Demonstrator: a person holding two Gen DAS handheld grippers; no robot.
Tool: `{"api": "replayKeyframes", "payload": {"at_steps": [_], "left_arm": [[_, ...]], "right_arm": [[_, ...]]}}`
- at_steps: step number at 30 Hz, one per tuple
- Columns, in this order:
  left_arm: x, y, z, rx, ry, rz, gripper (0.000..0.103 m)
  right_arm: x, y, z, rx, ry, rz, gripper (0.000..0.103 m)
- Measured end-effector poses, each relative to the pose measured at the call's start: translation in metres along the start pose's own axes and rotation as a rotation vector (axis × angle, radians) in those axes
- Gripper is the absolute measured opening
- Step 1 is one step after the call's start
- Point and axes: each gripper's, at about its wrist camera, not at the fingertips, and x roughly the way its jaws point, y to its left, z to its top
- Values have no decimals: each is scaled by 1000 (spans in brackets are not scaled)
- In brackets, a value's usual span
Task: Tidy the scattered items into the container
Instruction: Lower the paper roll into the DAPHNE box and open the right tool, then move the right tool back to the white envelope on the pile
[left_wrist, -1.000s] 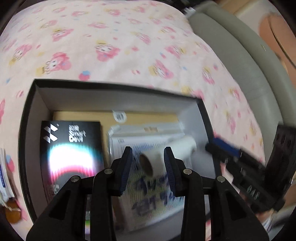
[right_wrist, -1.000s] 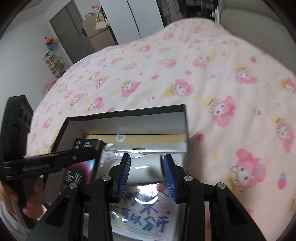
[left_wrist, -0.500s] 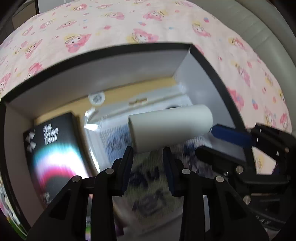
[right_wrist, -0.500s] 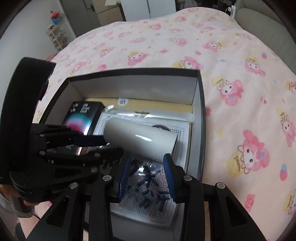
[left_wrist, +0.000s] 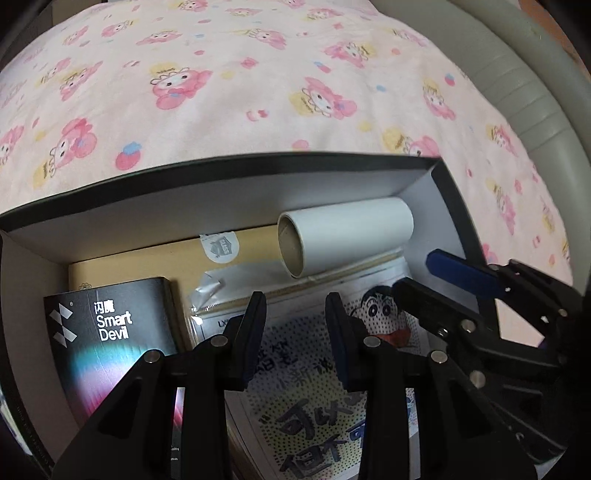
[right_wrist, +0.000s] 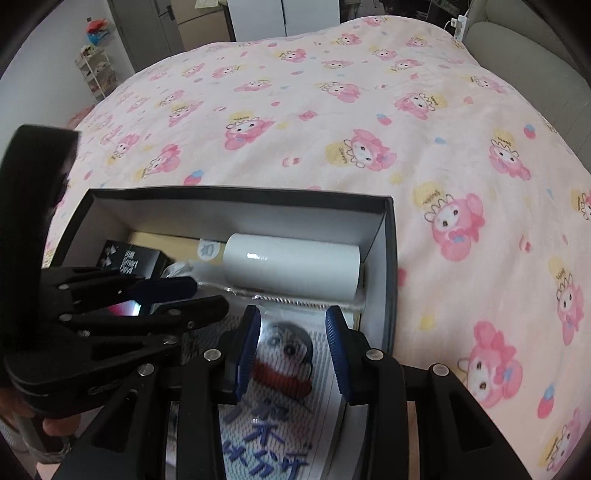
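A black box (left_wrist: 229, 164) with white inner walls (right_wrist: 236, 195) lies on the bed. A white paper roll (left_wrist: 345, 236) lies on its side against the far wall, also in the right wrist view (right_wrist: 291, 266). Under it are a clear cartoon-print bag (left_wrist: 332, 373), a tan flat box (left_wrist: 258, 247) and a black "Smart Devil" box (left_wrist: 110, 343). My left gripper (left_wrist: 296, 332) is open and empty, just short of the roll. My right gripper (right_wrist: 291, 345) is open and empty over the bag; it shows at right in the left wrist view (left_wrist: 436, 277).
A pink cartoon-print blanket (right_wrist: 332, 110) covers the bed around the box. A grey padded headboard (left_wrist: 524, 92) runs along the right side. Wardrobes and a small shelf (right_wrist: 96, 70) stand at the far end of the room.
The roll left my left gripper and now lies against the box's far wall. Both grippers have pulled back from it and stand open.
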Motion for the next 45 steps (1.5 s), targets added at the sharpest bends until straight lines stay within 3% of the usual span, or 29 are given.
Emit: {"api": "replayKeyframes", "payload": {"at_steps": [5, 11, 21, 27, 33, 40, 45], "left_arm": [[-9, 18, 2, -107, -111, 13, 32], [5, 13, 11, -140, -78, -51, 32], [-13, -4, 3, -100, -84, -134, 32], [-71, 8, -46, -156, -105, -224, 33], [-133, 5, -104, -60, -199, -45, 35], [-203, -13, -154, 16, -362, 48, 41], [-233, -17, -181, 62, -418, 127, 42]], "right_arm": [[-13, -5, -9, 93, -50, 24, 33], [-54, -23, -33, 201, -163, 20, 33], [-70, -10, -49, 163, -163, 28, 33], [-99, 13, -66, 136, -203, 2, 33], [-129, 48, -93, 112, -259, 21, 38], [-159, 98, -115, 52, -308, 47, 38], [-182, 129, -132, 29, -347, 55, 38]]}}
